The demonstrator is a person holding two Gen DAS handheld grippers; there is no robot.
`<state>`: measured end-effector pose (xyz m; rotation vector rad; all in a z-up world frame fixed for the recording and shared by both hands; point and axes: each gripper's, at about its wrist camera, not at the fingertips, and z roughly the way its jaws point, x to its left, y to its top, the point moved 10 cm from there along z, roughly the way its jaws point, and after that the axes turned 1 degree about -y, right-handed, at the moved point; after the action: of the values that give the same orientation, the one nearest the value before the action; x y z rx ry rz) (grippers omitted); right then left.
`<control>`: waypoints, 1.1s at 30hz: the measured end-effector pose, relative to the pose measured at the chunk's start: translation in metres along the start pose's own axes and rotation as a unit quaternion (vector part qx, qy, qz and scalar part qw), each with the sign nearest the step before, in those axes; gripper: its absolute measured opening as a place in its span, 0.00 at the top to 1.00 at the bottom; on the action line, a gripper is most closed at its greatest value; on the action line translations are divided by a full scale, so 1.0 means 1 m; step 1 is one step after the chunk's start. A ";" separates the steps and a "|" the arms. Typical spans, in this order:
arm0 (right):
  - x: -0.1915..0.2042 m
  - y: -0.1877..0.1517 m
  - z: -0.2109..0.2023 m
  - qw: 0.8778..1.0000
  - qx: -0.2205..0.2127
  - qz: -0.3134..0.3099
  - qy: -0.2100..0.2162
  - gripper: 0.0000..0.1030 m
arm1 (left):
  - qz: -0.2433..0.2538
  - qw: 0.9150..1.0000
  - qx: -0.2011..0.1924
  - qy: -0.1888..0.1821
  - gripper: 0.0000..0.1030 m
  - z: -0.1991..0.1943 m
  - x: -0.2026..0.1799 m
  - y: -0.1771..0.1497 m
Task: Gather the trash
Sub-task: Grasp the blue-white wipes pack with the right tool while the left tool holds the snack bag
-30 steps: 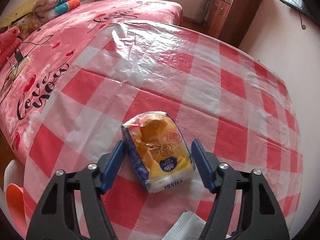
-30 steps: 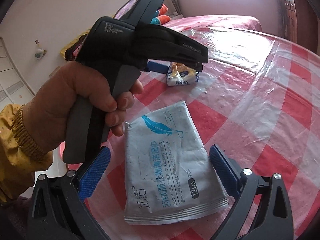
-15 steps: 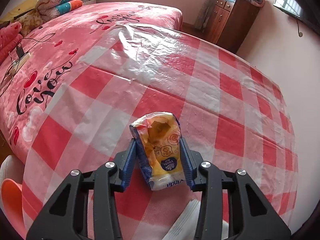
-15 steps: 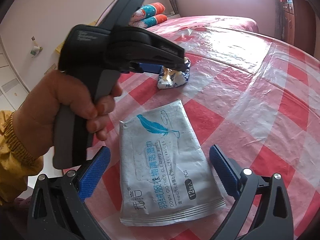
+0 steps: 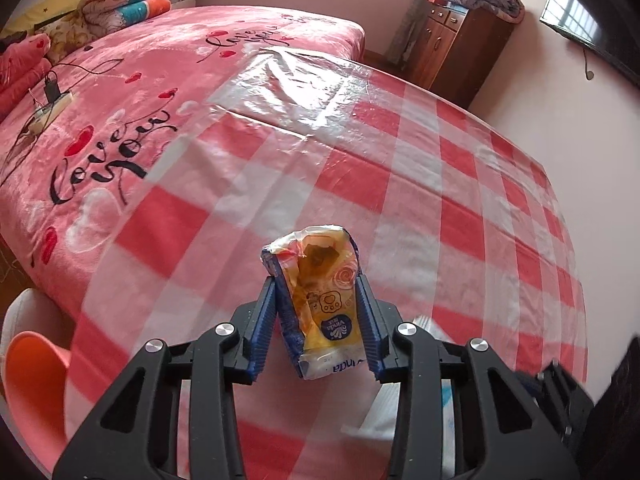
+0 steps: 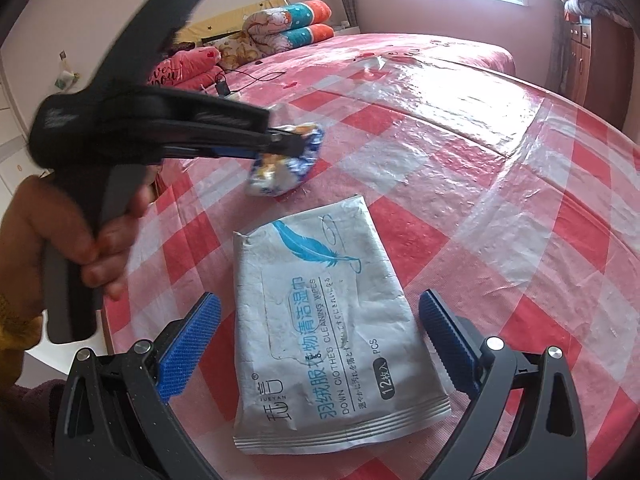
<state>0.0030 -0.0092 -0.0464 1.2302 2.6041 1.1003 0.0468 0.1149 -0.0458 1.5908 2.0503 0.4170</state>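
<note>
Left gripper clamped on a crumpled yellow tissue packet, its pads squeezing the packet's sides so the packet can be carried off the checked tablecloth. The packet stands upright between the blue pads, apparently just clear of the cloth. Right gripper with jaws spread wide and empty, poised over the grey wipes pack, which lies flat on the cloth between its fingers, untouched and likely next to be collected.

both grippers are black frames with silver screw heads and ribbed blue pads: the left gripper, the right gripper. the hand wears a mustard-yellow sleeve with a gathered cuff.
</note>
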 end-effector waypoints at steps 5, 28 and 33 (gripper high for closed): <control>0.002 -0.001 0.002 1.000 -0.002 -0.001 -0.007 0.06 | -0.001 1.000 -0.002 -0.006 0.61 -0.016 0.014 -0.015; 0.001 -0.001 0.008 0.998 -0.004 -0.027 -0.061 0.21 | -0.001 0.999 -0.017 -0.027 0.61 -0.048 0.068 -0.053; -0.001 0.000 0.009 0.998 -0.003 -0.027 -0.063 0.22 | -0.001 0.999 -0.023 -0.027 0.61 -0.054 0.077 -0.060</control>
<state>0.0070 -0.0046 -0.0536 1.1792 2.5219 0.9867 -0.0465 0.1765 -0.0484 1.5557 1.9883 0.4127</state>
